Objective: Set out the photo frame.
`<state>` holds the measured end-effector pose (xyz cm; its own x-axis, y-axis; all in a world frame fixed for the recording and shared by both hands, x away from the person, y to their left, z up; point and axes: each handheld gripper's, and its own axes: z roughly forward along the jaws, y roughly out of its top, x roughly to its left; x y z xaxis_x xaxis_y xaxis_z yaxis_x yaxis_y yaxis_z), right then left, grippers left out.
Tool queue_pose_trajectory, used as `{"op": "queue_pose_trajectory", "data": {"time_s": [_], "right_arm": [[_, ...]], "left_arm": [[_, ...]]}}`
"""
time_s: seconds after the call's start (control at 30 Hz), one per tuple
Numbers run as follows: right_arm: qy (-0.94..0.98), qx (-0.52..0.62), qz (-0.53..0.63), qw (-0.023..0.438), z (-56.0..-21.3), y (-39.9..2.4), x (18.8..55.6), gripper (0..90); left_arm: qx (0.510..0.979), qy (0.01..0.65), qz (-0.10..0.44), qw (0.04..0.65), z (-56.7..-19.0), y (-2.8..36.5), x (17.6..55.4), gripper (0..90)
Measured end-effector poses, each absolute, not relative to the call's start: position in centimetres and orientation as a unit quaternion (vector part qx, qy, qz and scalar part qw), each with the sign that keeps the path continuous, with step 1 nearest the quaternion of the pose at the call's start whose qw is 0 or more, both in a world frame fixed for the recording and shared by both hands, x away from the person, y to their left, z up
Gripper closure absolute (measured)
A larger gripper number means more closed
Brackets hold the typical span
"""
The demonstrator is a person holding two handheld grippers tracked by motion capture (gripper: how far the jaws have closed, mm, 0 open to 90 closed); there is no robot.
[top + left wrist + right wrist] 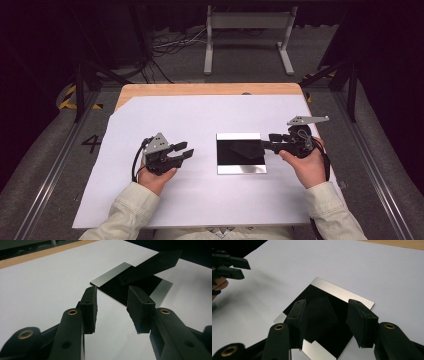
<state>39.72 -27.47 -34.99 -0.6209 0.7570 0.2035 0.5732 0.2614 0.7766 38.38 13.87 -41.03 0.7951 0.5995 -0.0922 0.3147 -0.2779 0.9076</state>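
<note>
A: What lies before me?
B: A square black sheet with silvery edge strips (241,153), one corner folded up, flat on white paper (200,120).
A: My grippers?
B: Left gripper (188,150) apart, well left; right gripper (266,141) apart over the sheet's right edge.

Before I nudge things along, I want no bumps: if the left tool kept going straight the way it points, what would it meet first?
Probably the shiny square sheet with its raised black flap. The left tool, jaws open, points at it across bare white paper; depth is uncertain.

Black-and-silver square sheet (241,153) on white paper (165,120).
</note>
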Motion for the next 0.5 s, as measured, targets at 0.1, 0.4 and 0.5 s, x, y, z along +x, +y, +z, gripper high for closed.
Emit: {"op": "queue_pose_trajectory", "data": {"time_s": [0.1, 0.4, 0.5], "right_arm": [[0.786, 0.428, 0.435, 0.098, -35.0, -27.5, 40.3, 50.6], [0.786, 0.44, 0.428, 0.073, -35.6, -27.6, 42.0, 48.6], [0.784, 0.446, 0.427, 0.062, -35.8, -27.6, 42.3, 47.5]], "left_arm": [[0.786, 0.294, 0.133, 0.526, -41.1, 14.0, 38.3, 60.4], [0.785, 0.299, 0.136, 0.526, -41.1, 14.4, 38.1, 60.3], [0.785, 0.3, 0.139, 0.524, -41.1, 14.5, 38.0, 60.4]]}}
